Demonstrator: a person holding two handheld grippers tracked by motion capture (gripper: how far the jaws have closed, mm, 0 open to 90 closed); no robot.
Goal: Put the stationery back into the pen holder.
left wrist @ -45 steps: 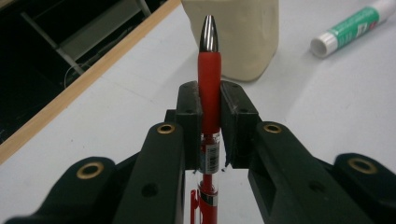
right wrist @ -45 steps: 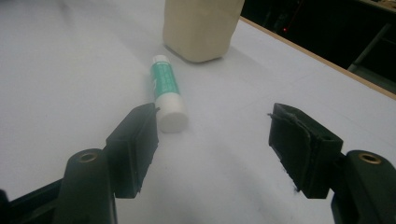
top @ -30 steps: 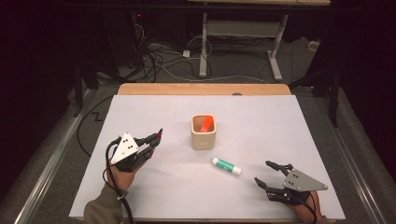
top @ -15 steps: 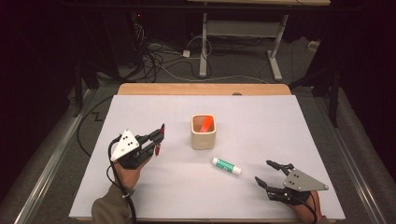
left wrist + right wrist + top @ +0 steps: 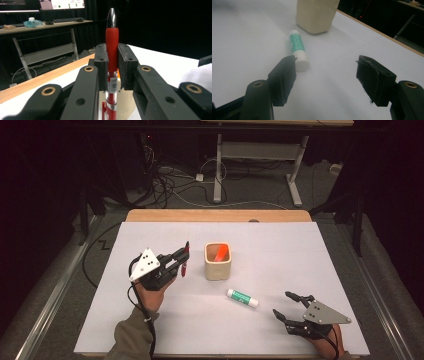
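Observation:
My left gripper (image 5: 183, 258) is shut on a red pen (image 5: 185, 260), which stands upright between the pads (image 5: 112, 57) just left of the beige cup (image 5: 217, 261). An orange item (image 5: 220, 253) lies inside that cup. A green and white glue stick (image 5: 242, 297) rests on the white table sheet in front of the cup. My right gripper (image 5: 287, 305) stands open near the front right, with nothing between its fingers. In the right gripper view the glue stick (image 5: 297, 48) lies ahead of the left finger, and the cup (image 5: 315, 15) stands beyond it.
The white sheet (image 5: 150, 330) covers the table, with a wooden edge (image 5: 215, 215) at the far side. Cables and a desk frame (image 5: 255, 165) lie on the dark floor beyond. The left forearm in an olive sleeve (image 5: 131, 340) comes in from the bottom.
My left gripper has carried the red pen to the right and slightly up, closer to the cup. The right gripper has stayed where it was.

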